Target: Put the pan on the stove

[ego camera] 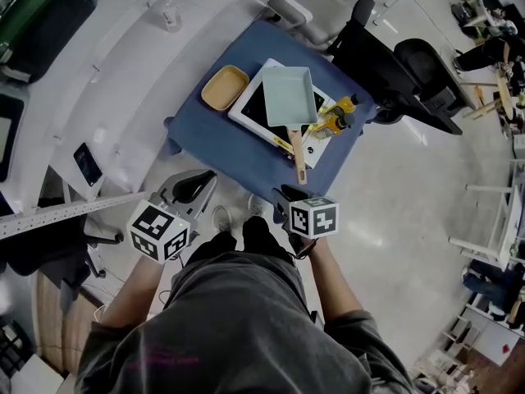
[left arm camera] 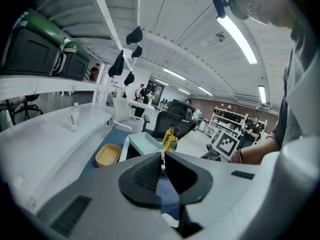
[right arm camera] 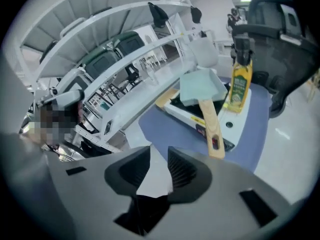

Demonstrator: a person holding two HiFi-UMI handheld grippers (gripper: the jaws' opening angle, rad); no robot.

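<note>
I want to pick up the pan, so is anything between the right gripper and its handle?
Nothing visible. The pan sits on the stove, its wooden handle pointing toward the right gripper. Only bare blue table shows between. The yellow bottle stands beside the handle.

The pan point(ego camera: 289, 97) sits on the stove point(ego camera: 248, 110), centred on the desk point(ego camera: 205, 138). A dish point(ego camera: 225, 88) lies left of the stove; a bottle point(ego camera: 332, 120) stands right.
</note>
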